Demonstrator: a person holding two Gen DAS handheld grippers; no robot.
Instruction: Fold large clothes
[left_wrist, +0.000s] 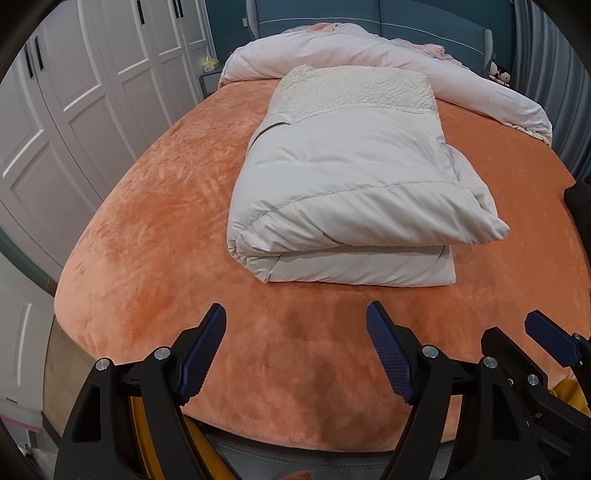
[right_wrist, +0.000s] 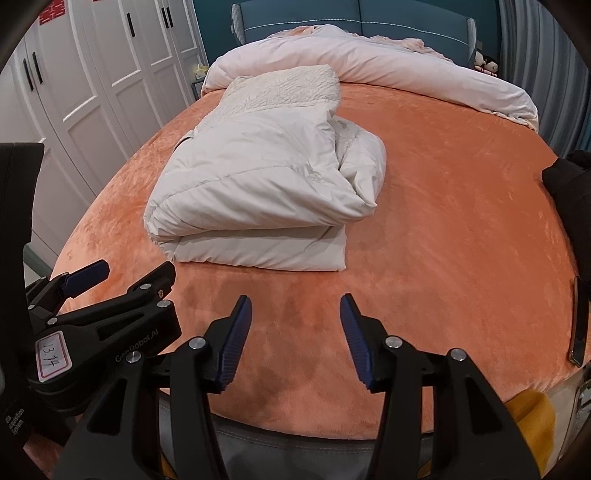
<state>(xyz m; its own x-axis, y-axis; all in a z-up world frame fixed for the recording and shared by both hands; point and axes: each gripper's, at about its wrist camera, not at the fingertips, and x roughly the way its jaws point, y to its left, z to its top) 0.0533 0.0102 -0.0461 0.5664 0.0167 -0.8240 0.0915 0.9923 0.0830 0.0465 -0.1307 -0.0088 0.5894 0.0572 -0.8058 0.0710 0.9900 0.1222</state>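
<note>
Both jaws stand wide apart and hold nothing. The left gripper (left_wrist: 295, 314) and the right gripper (right_wrist: 296, 305) hang side by side over the near edge of the bed, with bare blanket between their blue pads.

One big white puffy coat (left_wrist: 347, 184) lies folded straight ahead of the jaws, well apart from them. It is stacked in thick layers, and its far part is bumpy cream cloth. On its right side a loose bit sticks out and bunches up, so it is hard to tell how the layers sit in there.

It rests on one fuzzy orange blanket (left_wrist: 155, 206) that covers the bed. Past the coat, one pale pink quilt (left_wrist: 369, 51) is heaped across the far end. Behind that stands one blue headboard (left_wrist: 424, 18).

Off to the left of the jaws are white closet doors (left_wrist: 92, 81); the picture edge cuts them, so I cannot count them. Far to the right, something black (right_wrist: 570, 177) is cut off, and I cannot tell what it is.
</note>
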